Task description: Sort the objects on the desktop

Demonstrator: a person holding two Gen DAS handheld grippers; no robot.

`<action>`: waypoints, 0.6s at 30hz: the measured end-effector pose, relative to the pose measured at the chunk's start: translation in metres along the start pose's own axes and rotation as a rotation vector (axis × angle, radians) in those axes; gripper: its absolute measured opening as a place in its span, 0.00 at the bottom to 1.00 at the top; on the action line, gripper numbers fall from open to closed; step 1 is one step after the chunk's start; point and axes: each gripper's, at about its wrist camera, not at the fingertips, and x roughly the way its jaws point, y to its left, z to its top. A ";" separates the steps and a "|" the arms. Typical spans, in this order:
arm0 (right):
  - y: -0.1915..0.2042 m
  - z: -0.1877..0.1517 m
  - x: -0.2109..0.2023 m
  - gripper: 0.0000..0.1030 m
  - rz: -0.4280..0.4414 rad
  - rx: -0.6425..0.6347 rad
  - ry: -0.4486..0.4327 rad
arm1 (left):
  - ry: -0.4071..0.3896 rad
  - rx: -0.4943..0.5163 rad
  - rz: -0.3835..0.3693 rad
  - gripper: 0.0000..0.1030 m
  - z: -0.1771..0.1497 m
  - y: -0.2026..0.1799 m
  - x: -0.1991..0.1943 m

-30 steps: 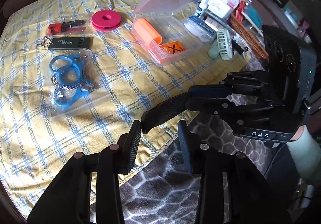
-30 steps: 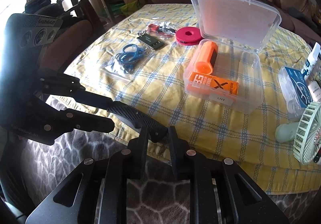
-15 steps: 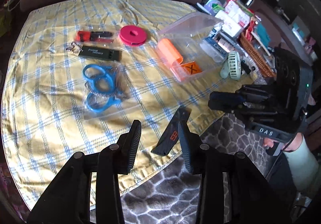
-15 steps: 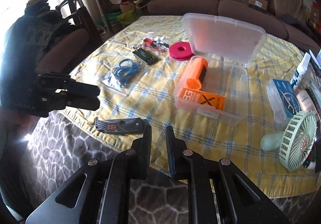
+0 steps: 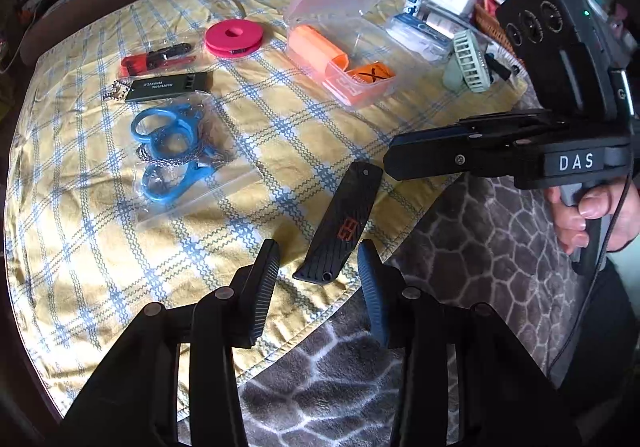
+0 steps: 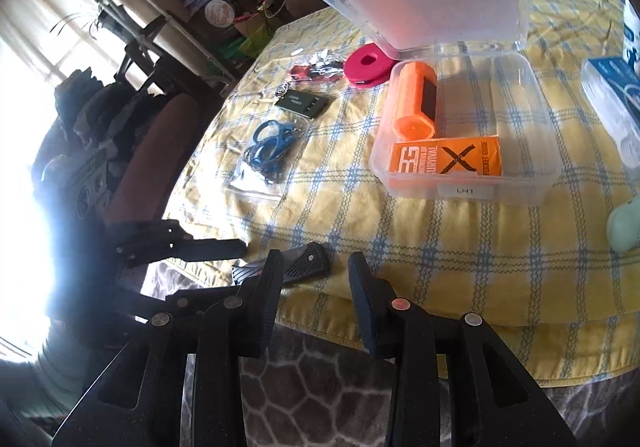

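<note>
The left tool (image 5: 318, 271) hangs with its two ribbed black fingers spread wide and nothing between them, poised just above the near end of a black folding knife with a textured handle and an orange logo (image 5: 340, 221). That knife lies flat on the yellow cloth with blue check lines (image 5: 260, 151) that covers the desk, close to its near edge, slanting away toward the right. The right tool (image 6: 314, 279) is likewise parted and holds nothing; in its own view its left finger overlaps the knife (image 6: 306, 267), and from the left wrist view it reaches in from the right, its tips (image 5: 394, 163) just beside the knife's far end, though whether they touch it cannot be told. Farther out on the cloth, a clear plastic bag holding a wire saw with blue ring handles (image 5: 172, 151) lies to the left. Beyond it sit a flat black survival whistle on a bead chain (image 5: 168, 86), a red and black tool in a clear wrapper (image 5: 158, 58) and a pink round spool (image 5: 234, 37). To the right of these stands a clear plastic box with its hinged lid raised (image 6: 516, 127), and inside it are an orange cylinder (image 6: 412, 105) and an orange pocket guide marked with a black X (image 6: 446, 161). A pale green handheld fan (image 5: 470, 63) lies near the desk's right edge.
</note>
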 end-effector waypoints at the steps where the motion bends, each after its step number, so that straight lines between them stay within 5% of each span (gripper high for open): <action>1: -0.005 0.000 0.002 0.34 0.031 0.040 0.005 | 0.000 0.012 0.012 0.28 -0.001 -0.001 0.000; 6: -0.027 -0.003 0.006 0.26 0.149 0.221 0.022 | -0.005 0.011 -0.009 0.21 -0.004 -0.002 -0.009; 12: -0.024 -0.003 0.003 0.23 0.153 0.226 0.024 | -0.023 -0.029 -0.116 0.21 -0.005 0.000 -0.032; 18: -0.031 -0.002 0.007 0.22 0.171 0.260 0.009 | 0.054 -0.052 -0.093 0.16 -0.013 0.006 -0.007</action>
